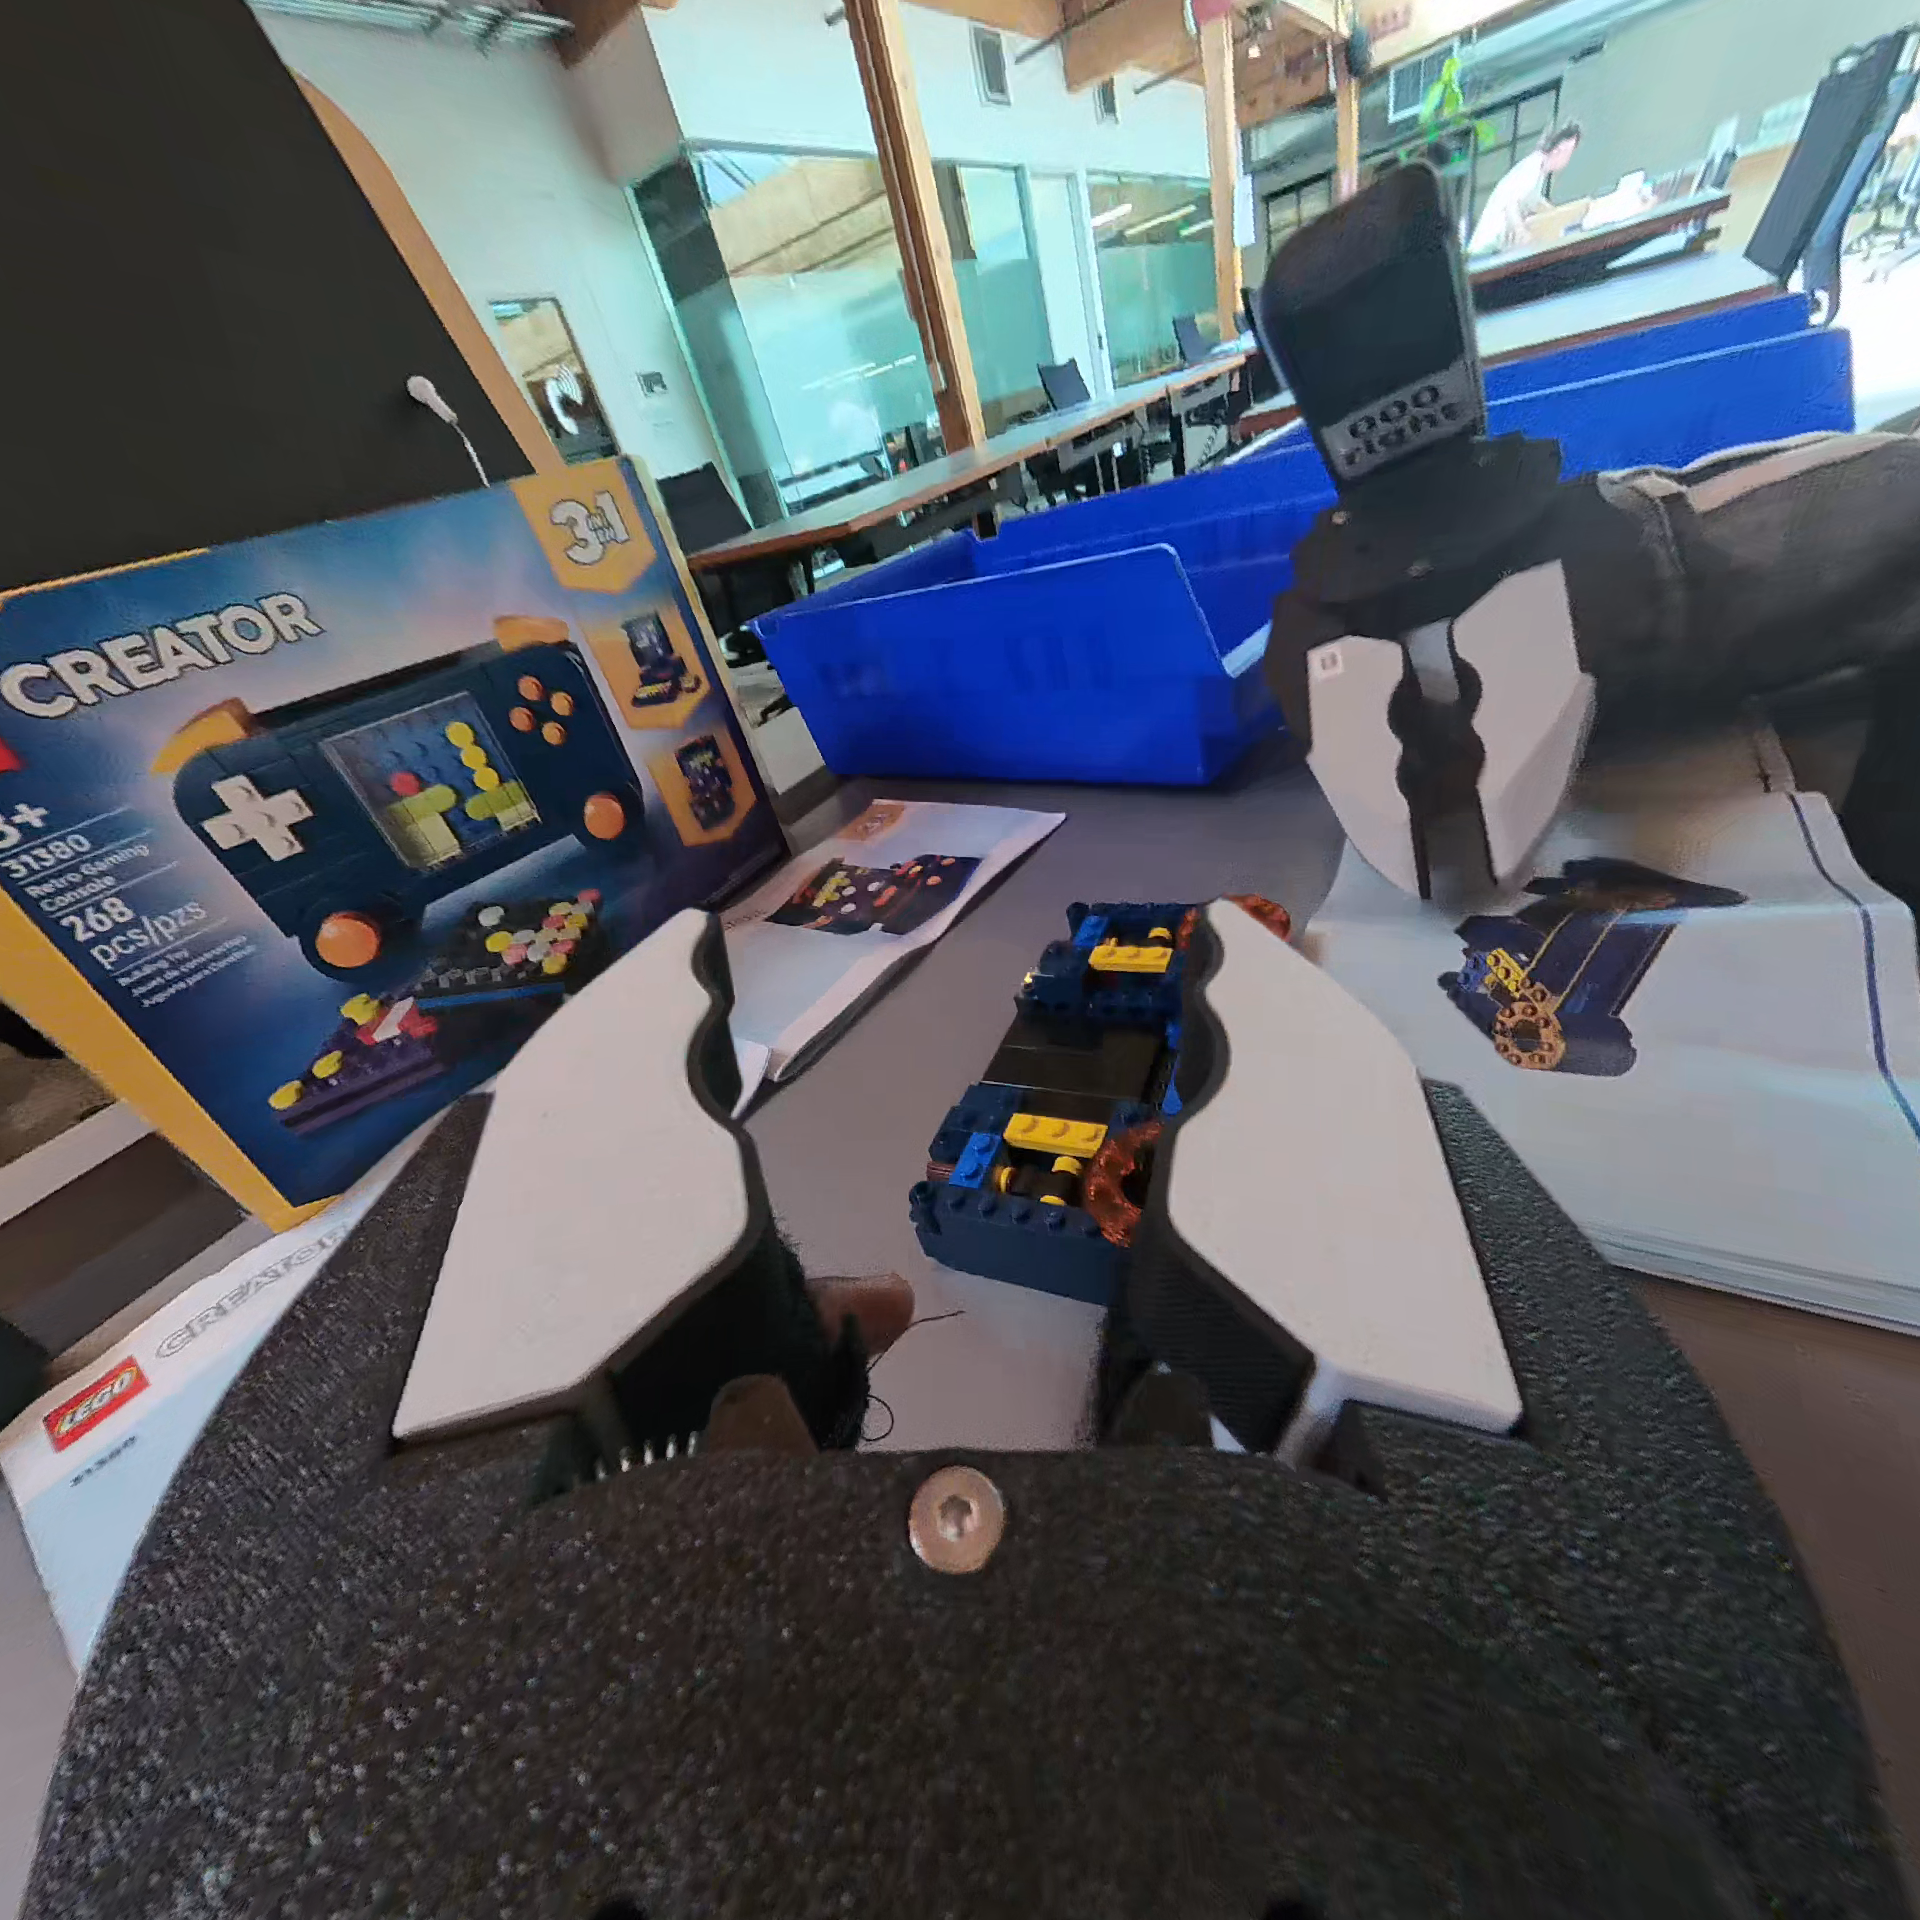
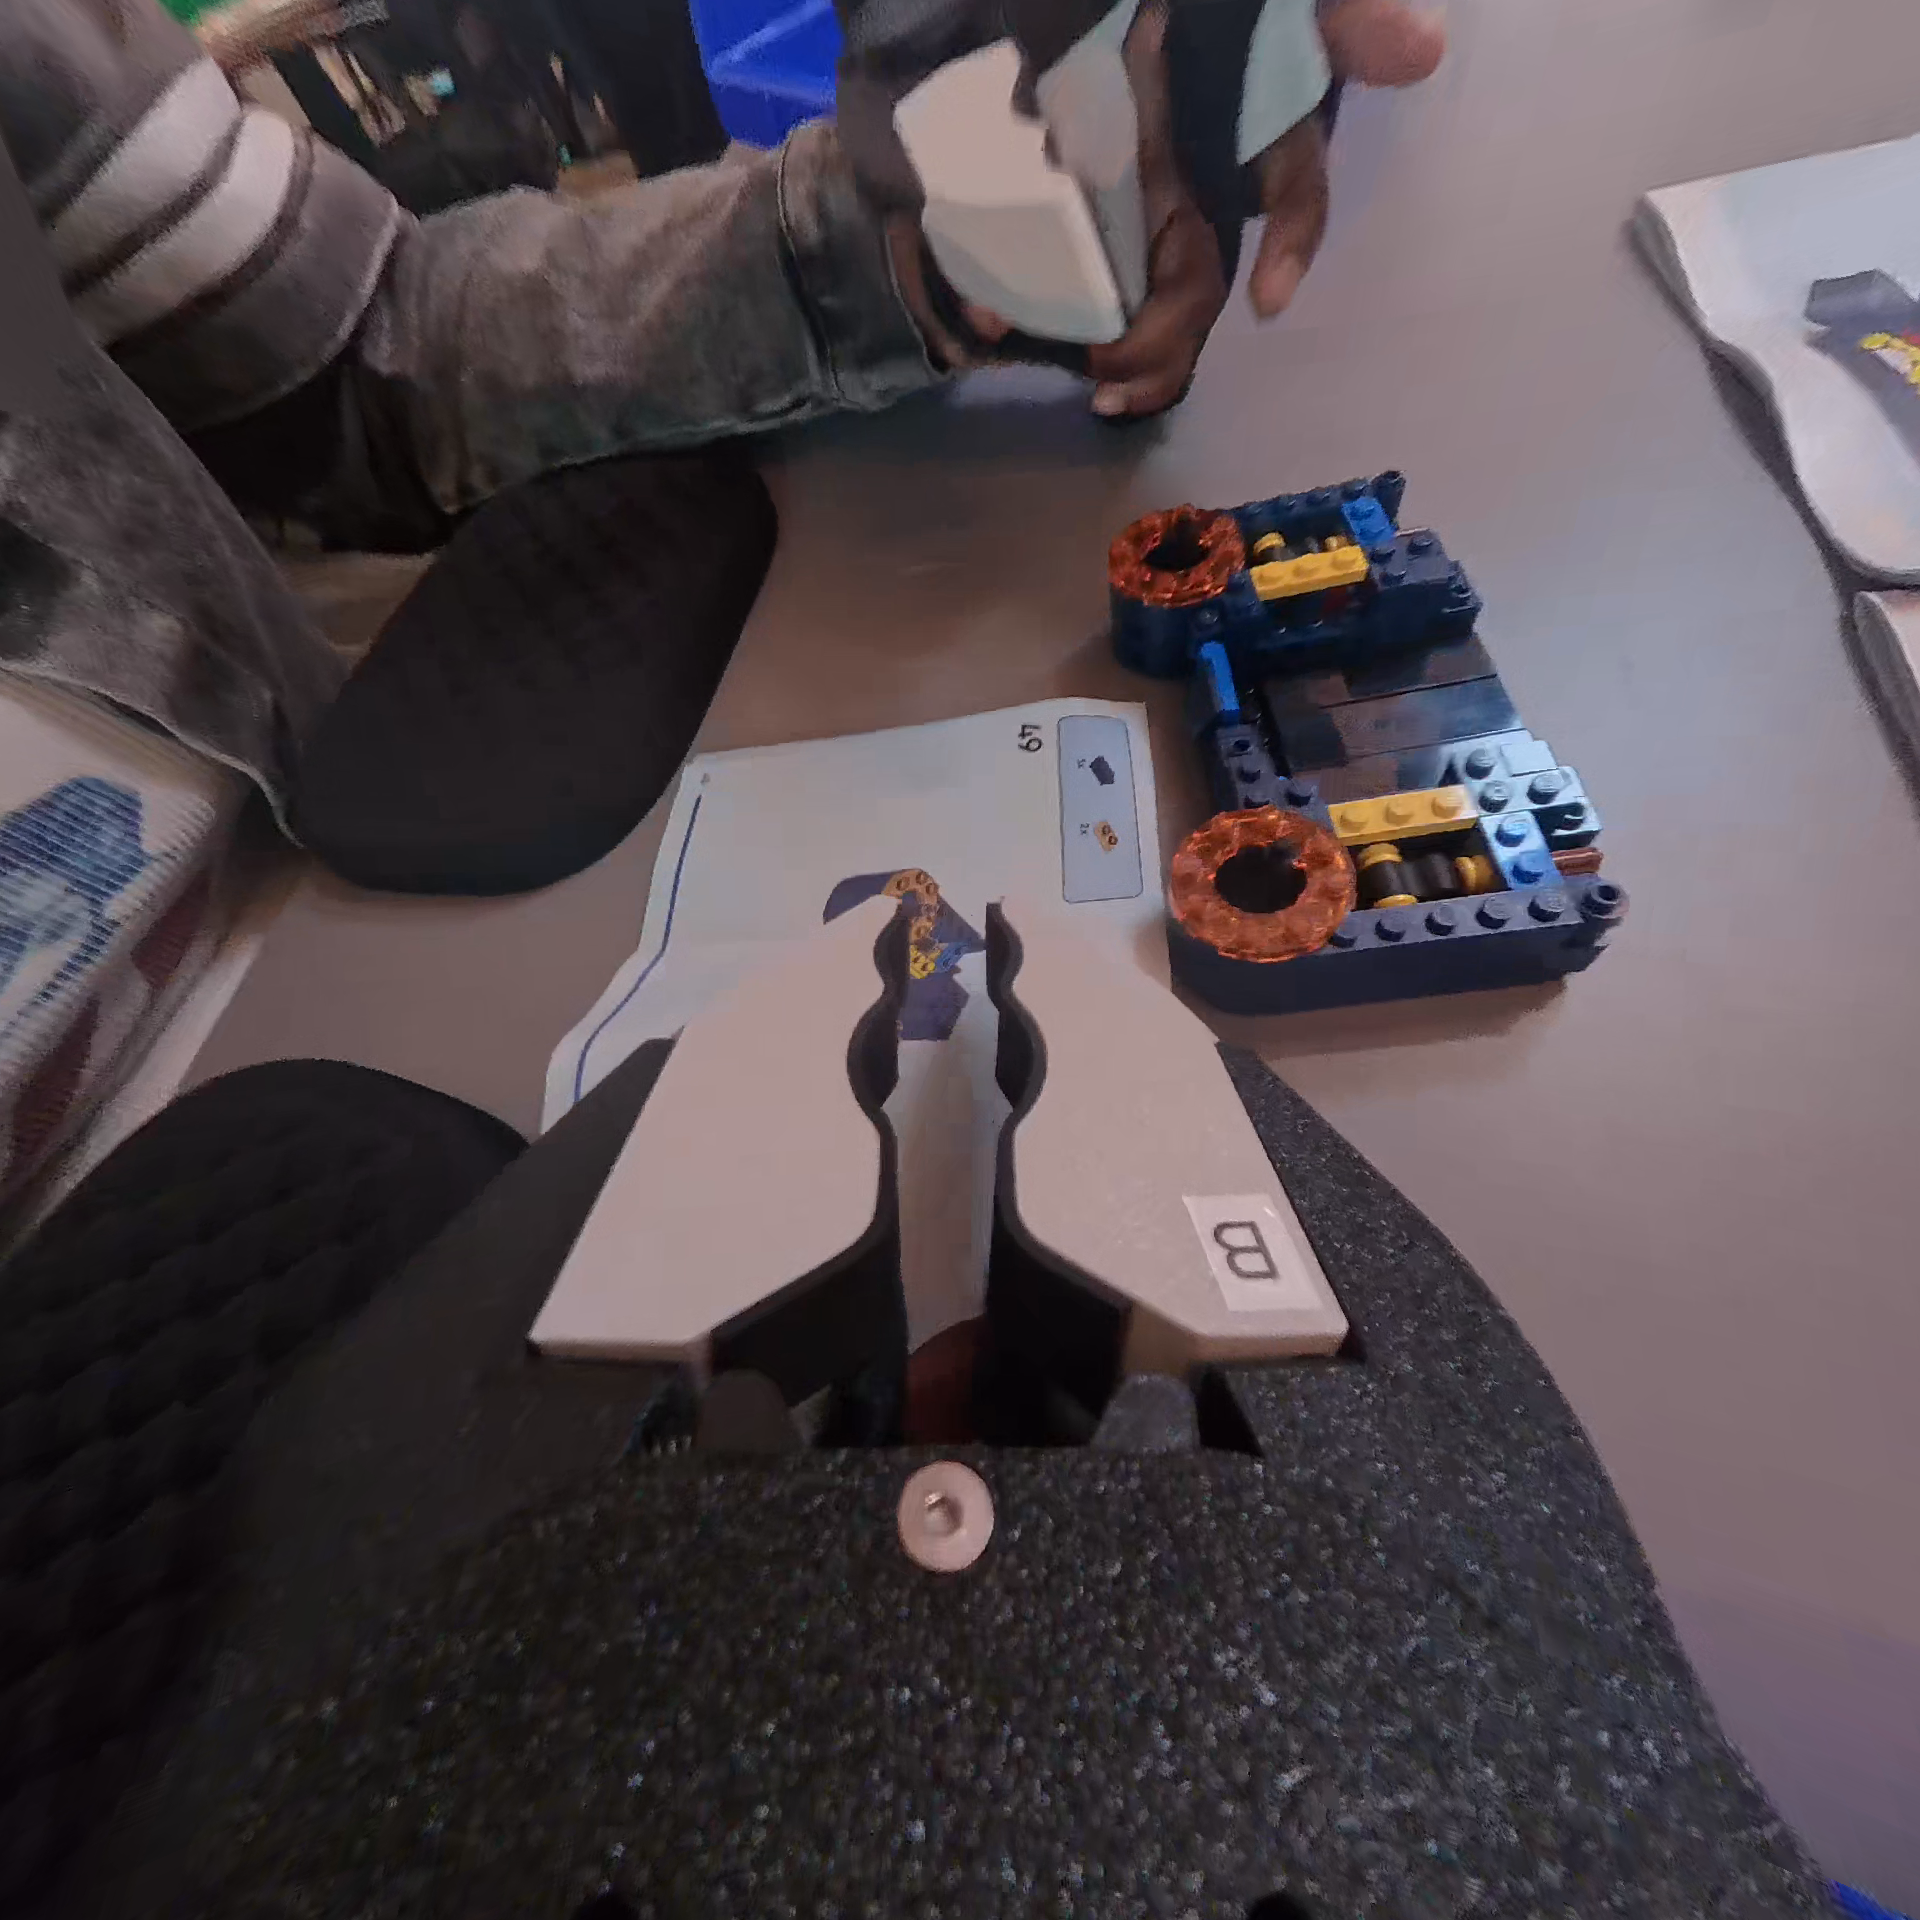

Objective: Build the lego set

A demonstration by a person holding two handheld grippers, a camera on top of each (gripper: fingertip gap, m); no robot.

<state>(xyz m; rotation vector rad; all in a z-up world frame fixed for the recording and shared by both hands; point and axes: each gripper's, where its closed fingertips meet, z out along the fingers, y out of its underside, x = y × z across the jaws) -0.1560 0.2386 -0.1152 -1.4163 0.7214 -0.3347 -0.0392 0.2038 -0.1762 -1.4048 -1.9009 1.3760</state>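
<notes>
A brick model (image 1: 1070, 1081) of dark blue, black and yellow bricks with two clear orange rings lies on the grey table (image 1: 1174, 831). My left gripper (image 1: 961, 925) is open around it: the right finger (image 1: 1309, 1122) is right beside the model and the left finger (image 1: 613, 1122) stands well off. In the right wrist view the model (image 2: 1361, 748) lies ahead to the right. My right gripper (image 2: 940, 925) hovers over an open instruction page (image 2: 831, 831), its fingers a narrow gap apart with nothing between them. It also shows in the left wrist view (image 1: 1455, 883), over the open booklet (image 1: 1714, 1091).
The toy's printed box (image 1: 343, 810) stands at the left, with a small booklet (image 1: 894, 914) beside it and another (image 1: 156, 1403) under my left gripper. Blue bins (image 1: 1018, 665) stand behind. A grey sleeve (image 2: 520, 281) and hand hold the left gripper (image 2: 1039, 208). More booklets (image 2: 1787, 312) lie far right.
</notes>
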